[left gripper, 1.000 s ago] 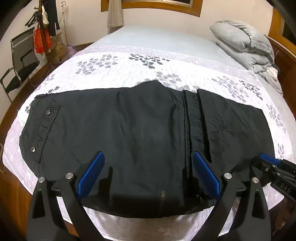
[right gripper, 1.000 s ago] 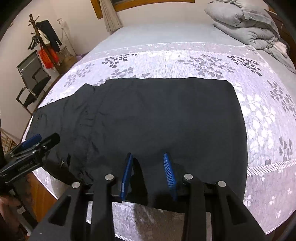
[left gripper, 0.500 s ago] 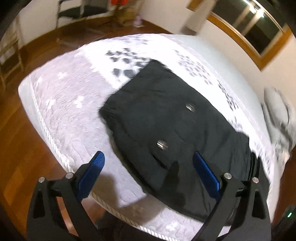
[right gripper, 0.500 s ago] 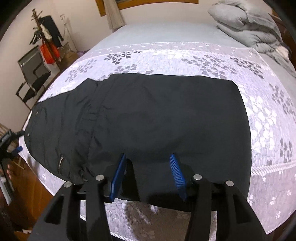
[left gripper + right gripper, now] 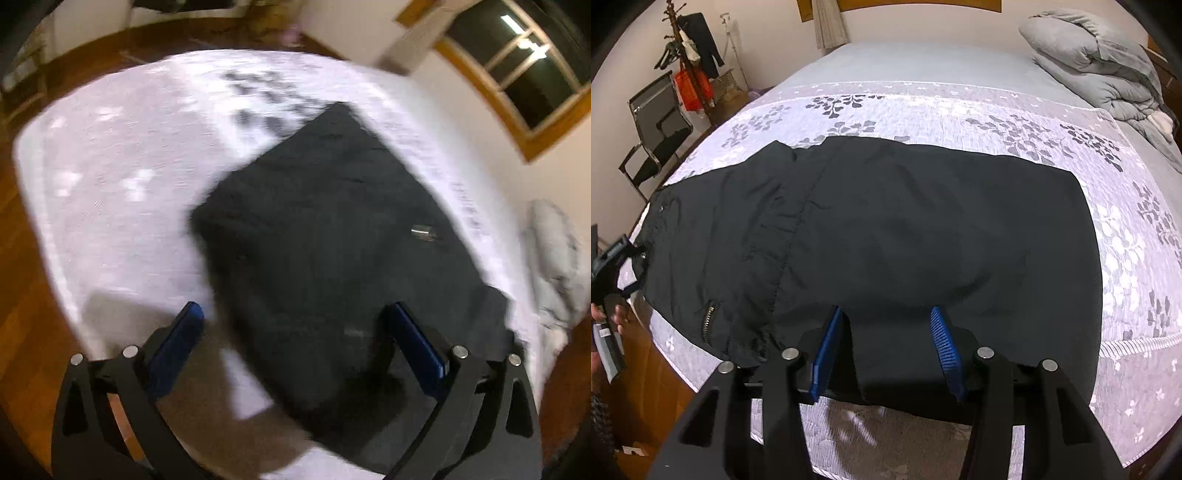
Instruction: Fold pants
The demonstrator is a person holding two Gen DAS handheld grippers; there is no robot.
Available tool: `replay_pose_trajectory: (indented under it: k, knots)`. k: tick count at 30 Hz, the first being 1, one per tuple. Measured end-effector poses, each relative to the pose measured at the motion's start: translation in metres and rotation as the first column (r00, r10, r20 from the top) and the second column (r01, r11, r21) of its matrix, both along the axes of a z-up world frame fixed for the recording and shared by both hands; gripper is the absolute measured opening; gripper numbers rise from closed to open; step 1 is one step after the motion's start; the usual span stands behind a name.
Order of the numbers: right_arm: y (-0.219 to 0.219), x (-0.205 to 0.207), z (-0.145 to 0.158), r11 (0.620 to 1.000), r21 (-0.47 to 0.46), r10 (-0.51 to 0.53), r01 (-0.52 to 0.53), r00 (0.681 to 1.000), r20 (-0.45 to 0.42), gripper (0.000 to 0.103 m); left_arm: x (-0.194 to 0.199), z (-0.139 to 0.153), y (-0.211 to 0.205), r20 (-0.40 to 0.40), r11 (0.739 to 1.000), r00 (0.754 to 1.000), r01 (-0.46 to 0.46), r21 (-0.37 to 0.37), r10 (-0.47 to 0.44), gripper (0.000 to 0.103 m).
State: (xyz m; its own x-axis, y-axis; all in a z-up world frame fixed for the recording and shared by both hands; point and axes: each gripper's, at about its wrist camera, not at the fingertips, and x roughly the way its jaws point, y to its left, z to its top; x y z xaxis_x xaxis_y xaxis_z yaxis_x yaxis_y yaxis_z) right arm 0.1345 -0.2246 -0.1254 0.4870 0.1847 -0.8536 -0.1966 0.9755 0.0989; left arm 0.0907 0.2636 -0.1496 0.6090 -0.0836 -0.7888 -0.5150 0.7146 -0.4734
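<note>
A: Where are the black fabric pants (image 5: 886, 229) lying?

B: Spread flat across the near part of the bed (image 5: 960, 110), on its pale lilac quilted bedspread with grey leaf print (image 5: 1126, 258). The near edge of the cloth runs just inside the edge of the bed, below the right hand-held gripper (image 5: 886, 347).

A: How does that one stand?

B: Its blue pads (image 5: 943, 347) are parted about halfway, pointing down at the near edge of the pants. Black cloth shows in the gap between them, but the pads are not pressing on it.

A: And the left hand-held gripper (image 5: 295, 343)?

B: Spread wide. It is at the end of the pants that bears the silver metal snap (image 5: 424, 233). In its own blurred view a corner of the pants lies between the fingers: the right-hand pad is over black cloth, the left-hand pad (image 5: 177, 343) over bare bedspread. I cannot tell whether either touches.

A: Can the right camera see it?

B: Yes, at the far left edge, beside the end of the pants where the silver zipper (image 5: 708, 320) lies, with the person's hand (image 5: 611, 314) around it.
</note>
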Motion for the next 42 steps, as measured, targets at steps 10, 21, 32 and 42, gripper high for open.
replay_pose_trajectory:
  k: [10,21,32,42]
  knots:
    - [-0.001,0.001,-0.001,1.000,0.000,0.010,-0.010,1.000,-0.002,0.052,0.011,-0.008,-0.008,0.041,0.991,0.999,0.008,-0.131,-0.002,0.037]
    - [-0.011,0.002,0.000,1.000,0.016,-0.014,0.014,1.000,0.002,0.053,0.019,0.062,-0.050,0.242,0.992,0.962,0.130,-0.003,-0.125,0.013]
    - [-0.043,0.007,0.004,0.995,0.051,-0.087,0.086,0.996,0.016,0.053,0.037,0.133,-0.203,0.260,0.828,0.809,0.420,0.372,-0.527,0.020]
    - [-0.074,0.009,0.001,0.986,0.081,-0.149,0.147,0.989,0.016,0.053,0.043,0.102,-0.308,0.127,0.632,0.647,0.652,0.419,-0.752,0.036]
